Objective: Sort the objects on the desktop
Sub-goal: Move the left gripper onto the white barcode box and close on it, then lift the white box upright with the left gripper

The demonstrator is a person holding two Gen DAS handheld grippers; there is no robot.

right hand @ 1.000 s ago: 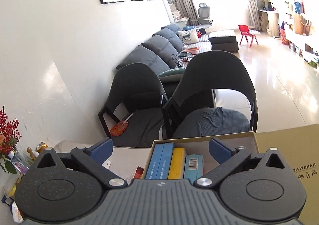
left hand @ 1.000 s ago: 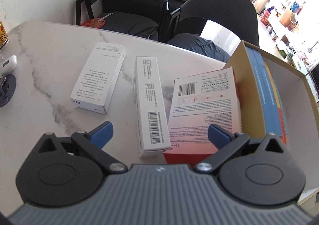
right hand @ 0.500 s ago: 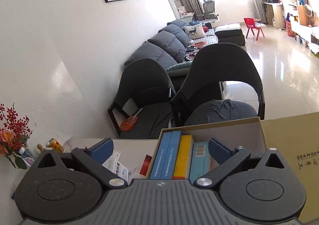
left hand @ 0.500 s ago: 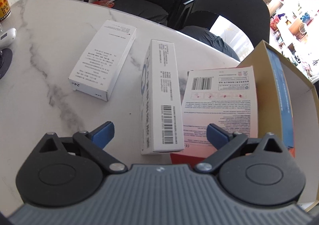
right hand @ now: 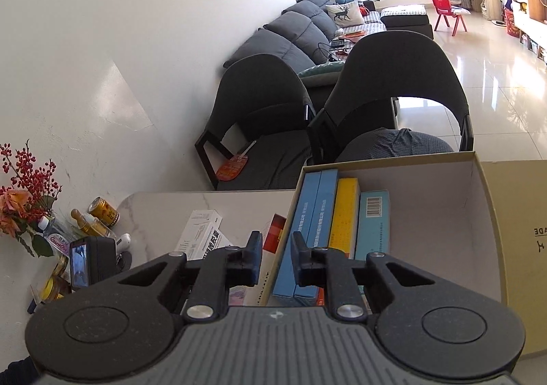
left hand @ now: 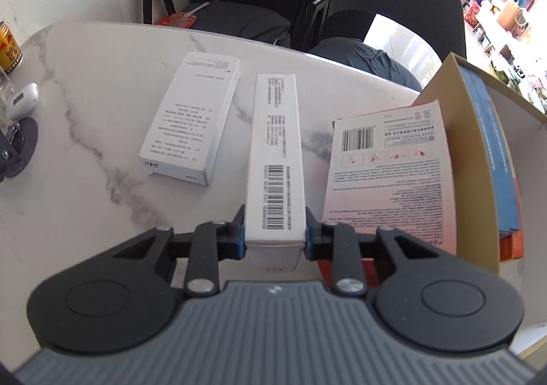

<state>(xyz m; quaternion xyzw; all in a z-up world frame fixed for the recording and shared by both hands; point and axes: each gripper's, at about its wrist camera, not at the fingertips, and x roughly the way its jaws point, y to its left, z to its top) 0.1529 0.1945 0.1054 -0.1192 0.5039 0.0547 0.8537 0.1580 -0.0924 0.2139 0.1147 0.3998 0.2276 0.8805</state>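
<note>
The left tongs (left hand: 275, 234) clamp the near end of a long white barcode carton (left hand: 276, 159) on the marble tabletop (left hand: 85, 132); its underside is hidden. The right tongs (right hand: 277, 260) pinch the near-left wall of the cardboard box (right hand: 492, 214), whose blue cartons (right hand: 307, 231) are partly covered.

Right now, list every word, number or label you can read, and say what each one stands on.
"24": near end of the flat white box.
"DE": tail of a cut-off word on the cardboard flap.
Fine print and barcode digits on the long white box, the pink-and-white box and the teal box: too small to read.
Label on the can: too blurred to read.
</note>
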